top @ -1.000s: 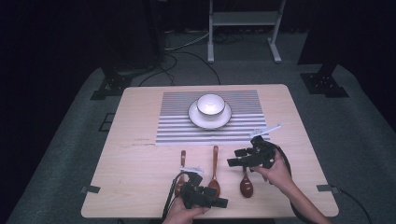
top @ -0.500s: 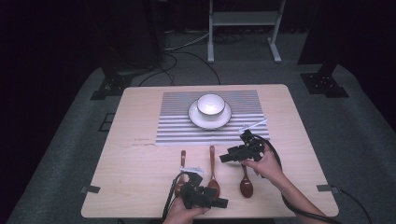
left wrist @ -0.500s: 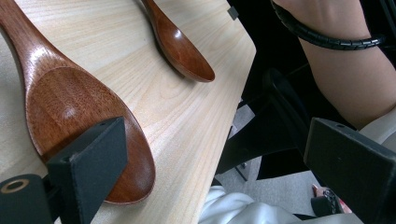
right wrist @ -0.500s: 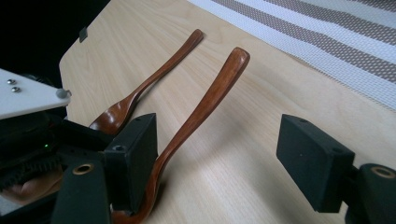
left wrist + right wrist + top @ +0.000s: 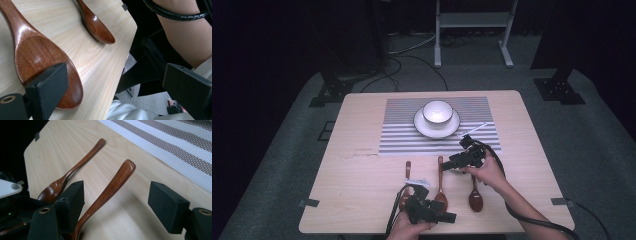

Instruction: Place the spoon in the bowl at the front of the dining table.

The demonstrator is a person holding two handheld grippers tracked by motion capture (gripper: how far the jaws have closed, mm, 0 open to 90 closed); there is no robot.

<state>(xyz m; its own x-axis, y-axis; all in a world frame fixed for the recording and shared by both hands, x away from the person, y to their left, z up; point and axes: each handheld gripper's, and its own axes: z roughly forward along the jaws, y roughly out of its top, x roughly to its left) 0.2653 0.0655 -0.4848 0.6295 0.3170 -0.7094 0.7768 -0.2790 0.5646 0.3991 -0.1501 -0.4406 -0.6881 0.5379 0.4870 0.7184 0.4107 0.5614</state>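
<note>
Here, the right gripper, jaws spread, straddles the handle of the middle wooden spoon lying near the table's front edge, while the left gripper, also spread, apparently overhangs that edge; an off-centre pinch could flick the spoon off.

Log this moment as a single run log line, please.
right tool: open, astride middle spoon handle | left tool: open, by that spoon's bowl | nothing lifted

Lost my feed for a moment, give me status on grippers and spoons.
Right gripper open, jaws astride the middle spoon's handle, not closed. Left gripper open by that spoon's bowl. Nothing in the way.
</note>
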